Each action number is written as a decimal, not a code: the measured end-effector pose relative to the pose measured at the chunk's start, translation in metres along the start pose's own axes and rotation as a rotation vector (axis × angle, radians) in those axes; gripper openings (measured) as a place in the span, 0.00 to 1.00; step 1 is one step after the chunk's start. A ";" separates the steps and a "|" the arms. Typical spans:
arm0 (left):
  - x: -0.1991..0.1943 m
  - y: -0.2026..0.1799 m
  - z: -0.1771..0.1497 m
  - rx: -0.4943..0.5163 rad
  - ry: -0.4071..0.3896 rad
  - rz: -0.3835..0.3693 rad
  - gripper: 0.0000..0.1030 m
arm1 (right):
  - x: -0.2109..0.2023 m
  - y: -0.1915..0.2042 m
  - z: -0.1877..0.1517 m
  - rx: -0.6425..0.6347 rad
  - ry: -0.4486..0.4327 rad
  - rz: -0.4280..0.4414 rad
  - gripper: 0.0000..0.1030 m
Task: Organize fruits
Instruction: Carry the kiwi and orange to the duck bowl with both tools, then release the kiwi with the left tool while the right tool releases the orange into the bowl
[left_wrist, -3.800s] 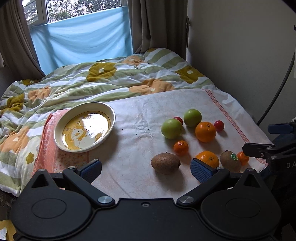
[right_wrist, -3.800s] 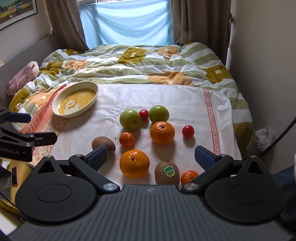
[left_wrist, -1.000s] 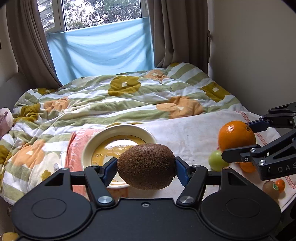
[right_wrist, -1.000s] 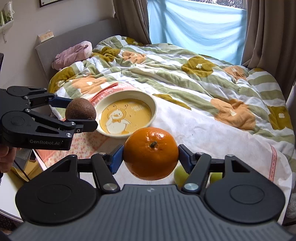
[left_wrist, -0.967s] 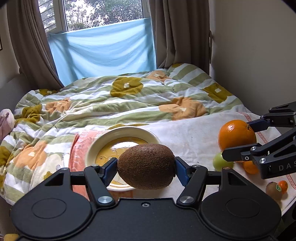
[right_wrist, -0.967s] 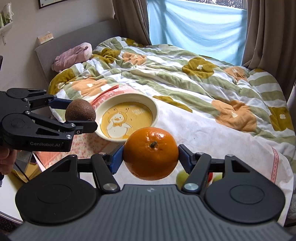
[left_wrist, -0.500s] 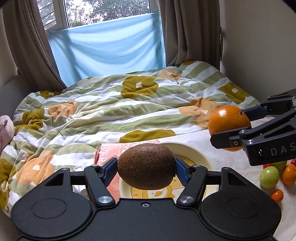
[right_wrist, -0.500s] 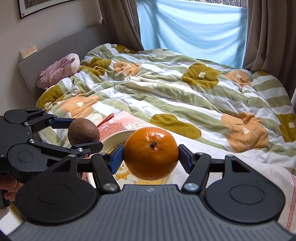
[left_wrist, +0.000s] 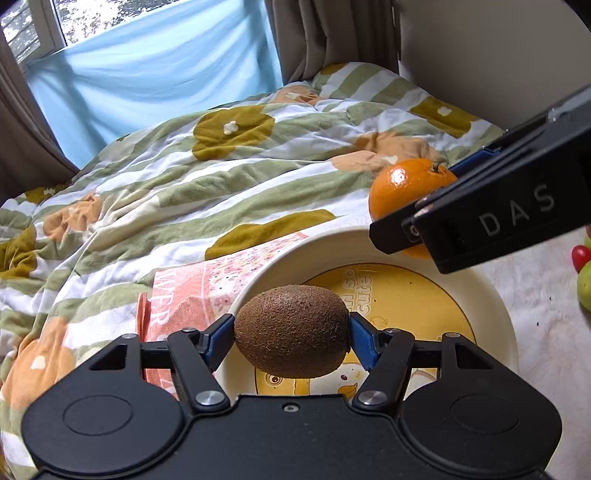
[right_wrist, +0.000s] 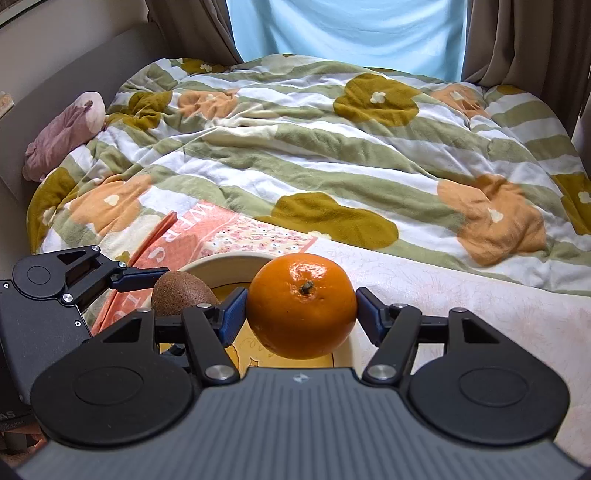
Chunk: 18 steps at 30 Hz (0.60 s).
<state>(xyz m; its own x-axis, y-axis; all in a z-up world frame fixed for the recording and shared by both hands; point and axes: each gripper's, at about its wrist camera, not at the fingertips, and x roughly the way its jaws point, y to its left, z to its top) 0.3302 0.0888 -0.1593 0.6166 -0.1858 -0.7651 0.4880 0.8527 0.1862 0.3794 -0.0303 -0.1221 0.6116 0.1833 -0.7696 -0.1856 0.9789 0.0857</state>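
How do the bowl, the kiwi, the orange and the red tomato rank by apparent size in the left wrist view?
1. bowl
2. kiwi, enlarged by nearness to the camera
3. orange, partly hidden by the right gripper
4. red tomato, cut off by the edge

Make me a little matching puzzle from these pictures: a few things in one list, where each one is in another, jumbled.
Things:
1. kiwi
2. orange
3. bowl
4. pink plush toy

Places:
A. at the bed's far left edge, by the wall
B. held in the right gripper
C. on the bed, under both grippers
D. held in the left gripper

Pairs: 1-D, 2-B, 3-C, 4-A
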 end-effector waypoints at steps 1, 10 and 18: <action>0.005 -0.001 -0.001 0.019 0.001 -0.003 0.68 | 0.003 -0.001 -0.001 0.005 0.005 -0.005 0.76; 0.017 -0.001 -0.001 0.066 -0.003 -0.037 0.86 | 0.013 -0.003 -0.004 0.034 0.029 -0.026 0.76; -0.004 -0.001 -0.007 0.088 -0.023 -0.024 1.00 | 0.010 -0.003 -0.003 0.034 0.035 -0.026 0.76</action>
<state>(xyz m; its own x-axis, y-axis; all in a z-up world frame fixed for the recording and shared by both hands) 0.3234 0.0920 -0.1608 0.6178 -0.2175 -0.7557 0.5547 0.8017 0.2228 0.3837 -0.0320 -0.1326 0.5883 0.1554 -0.7935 -0.1437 0.9858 0.0866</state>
